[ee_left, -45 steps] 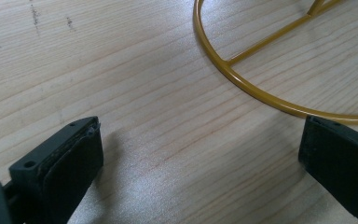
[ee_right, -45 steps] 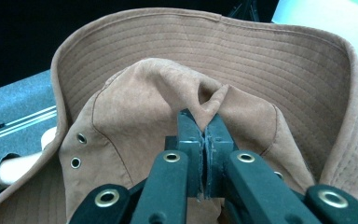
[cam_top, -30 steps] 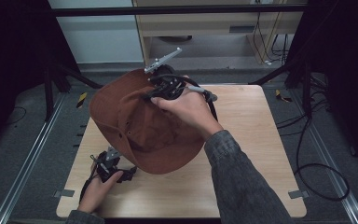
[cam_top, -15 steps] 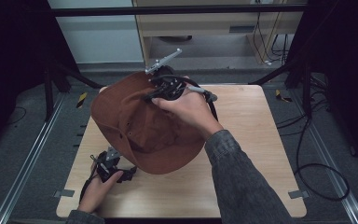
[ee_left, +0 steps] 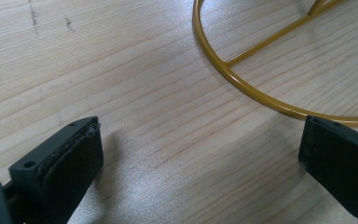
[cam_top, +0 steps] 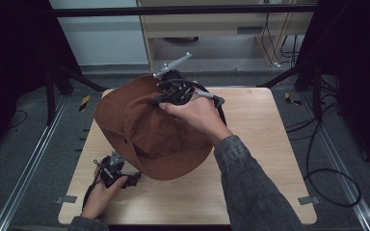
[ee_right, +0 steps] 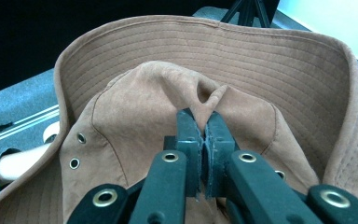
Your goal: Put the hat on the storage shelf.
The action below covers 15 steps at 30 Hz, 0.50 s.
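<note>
The pale wood-grain worktop [cam_top: 250, 144], square with rounded corners, carries everything here. Above its middle hangs a brown suede-like bucket hat [cam_top: 144, 130], soft and floppy, its wide brim stitched in concentric rows and its crown dotted with small metal eyelets. The right tool [cam_top: 176, 92] sits at the hat's far edge, its black jaws pressed together on a pinched fold of the crown fabric, so the hat droops from that grip. Under the hat's near brim, the left tool [cam_top: 113, 171] rests low by the worktop, jaws spread wide with nothing between them. A thin yellow wire ring [ee_left: 242, 81] with straight spokes lies on the wood just beyond those jaws.
</note>
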Tool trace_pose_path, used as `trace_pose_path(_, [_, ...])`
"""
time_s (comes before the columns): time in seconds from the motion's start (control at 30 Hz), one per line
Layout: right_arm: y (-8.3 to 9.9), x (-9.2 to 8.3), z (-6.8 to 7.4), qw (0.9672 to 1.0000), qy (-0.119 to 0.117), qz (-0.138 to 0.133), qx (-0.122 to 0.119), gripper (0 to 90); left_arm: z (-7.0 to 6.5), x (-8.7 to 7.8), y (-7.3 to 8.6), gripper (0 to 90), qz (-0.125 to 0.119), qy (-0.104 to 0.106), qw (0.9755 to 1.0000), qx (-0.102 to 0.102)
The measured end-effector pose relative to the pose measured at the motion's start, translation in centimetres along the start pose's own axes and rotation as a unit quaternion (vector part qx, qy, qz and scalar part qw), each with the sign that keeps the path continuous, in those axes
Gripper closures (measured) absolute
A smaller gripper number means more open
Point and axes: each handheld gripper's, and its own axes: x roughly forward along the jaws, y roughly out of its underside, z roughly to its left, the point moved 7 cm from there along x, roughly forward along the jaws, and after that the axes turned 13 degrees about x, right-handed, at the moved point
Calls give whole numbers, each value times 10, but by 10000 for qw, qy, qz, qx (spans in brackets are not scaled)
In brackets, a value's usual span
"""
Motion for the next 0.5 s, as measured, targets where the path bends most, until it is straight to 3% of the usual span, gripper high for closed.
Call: trace_pose_path(0.5, [0, 0, 4, 10000, -1, -49, -56, 783, 0, 0, 0, 0, 1, -8, 10000, -2])
